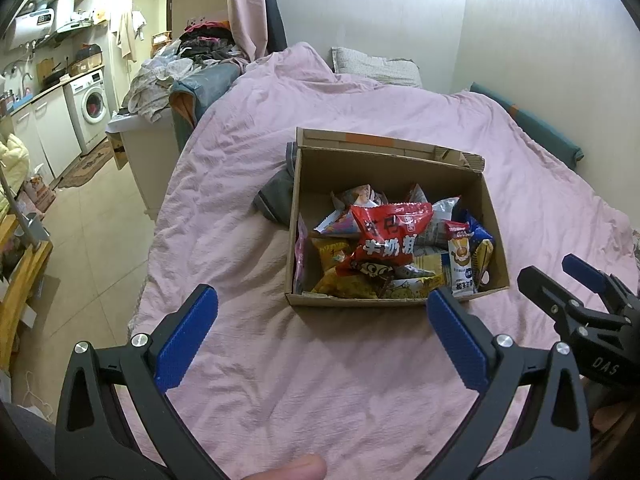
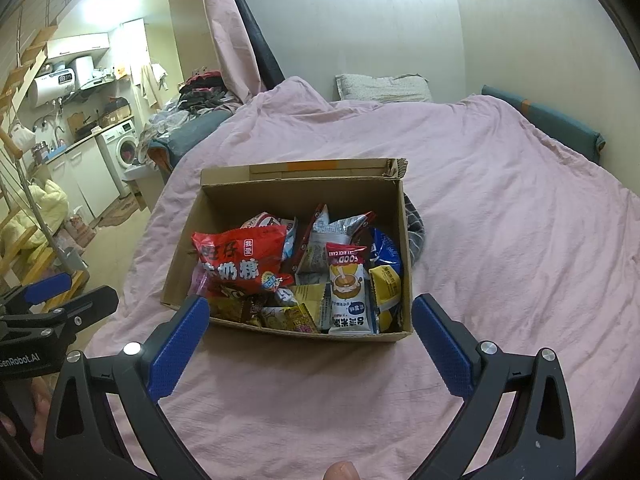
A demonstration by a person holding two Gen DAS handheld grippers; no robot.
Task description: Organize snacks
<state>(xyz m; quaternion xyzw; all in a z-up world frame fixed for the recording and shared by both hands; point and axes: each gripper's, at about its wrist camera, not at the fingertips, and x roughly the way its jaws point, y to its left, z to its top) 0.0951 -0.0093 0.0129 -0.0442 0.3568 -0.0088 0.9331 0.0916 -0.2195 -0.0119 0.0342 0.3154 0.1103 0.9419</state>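
Observation:
An open cardboard box [image 1: 496, 216] [image 2: 180, 264] sits on a pink bedspread [image 1: 320, 360] [image 2: 500, 240], holding several snack packets. A big red candy bag [image 1: 390, 234] [image 2: 240, 260] lies on top, with a white rice-cake packet [image 1: 460, 258] [image 2: 348, 292] and yellow packets [image 1: 344, 286] [image 2: 386, 284] beside it. My left gripper [image 1: 322, 316] hovers open just before the box's near wall, nothing between its blue pads. My right gripper [image 2: 310, 320] is also open and empty at the box's near edge; it shows at the right of the left wrist view [image 1: 560, 276].
A grey cloth [image 1: 276, 196] [image 2: 414, 224] lies against the box's side. A pillow [image 1: 376, 66] and a teal cushion [image 2: 552, 124] lie by the wall. A pile of clothes [image 1: 192, 68] sits at the bed's left, with floor, washing machine [image 1: 90, 106] and wooden stairs [image 2: 24, 216] beyond.

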